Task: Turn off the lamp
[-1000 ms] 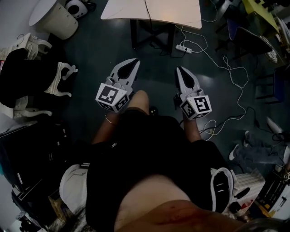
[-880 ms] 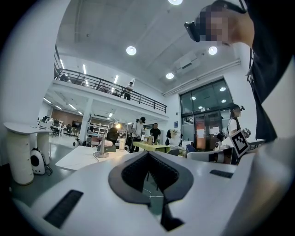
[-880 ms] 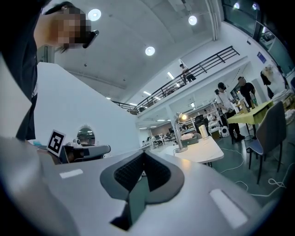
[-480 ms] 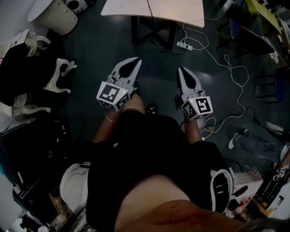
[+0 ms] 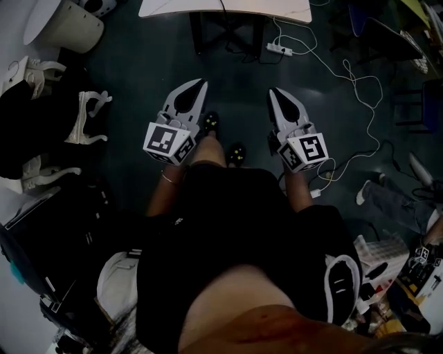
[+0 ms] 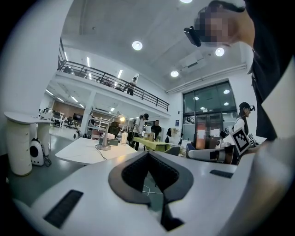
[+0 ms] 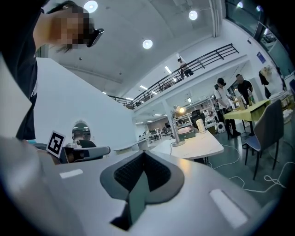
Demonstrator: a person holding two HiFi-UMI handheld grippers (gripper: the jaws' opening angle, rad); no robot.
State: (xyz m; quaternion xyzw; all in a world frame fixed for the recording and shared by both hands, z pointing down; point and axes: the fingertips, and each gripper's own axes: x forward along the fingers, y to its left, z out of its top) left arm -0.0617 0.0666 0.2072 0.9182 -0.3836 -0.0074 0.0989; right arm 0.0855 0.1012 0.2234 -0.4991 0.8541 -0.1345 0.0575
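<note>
The left gripper [image 5: 199, 84] and right gripper [image 5: 273, 92] are held level and side by side, pointed toward the far white table [image 5: 173, 8]. The jaws of each are pressed together on nothing. The lit lamp [image 6: 105, 140] is seen on that table. Open dark floor [image 5: 235, 90] is left between, with a power strip [image 5: 279, 49] far right. Square markers [image 5: 168, 143] are carried.
</note>
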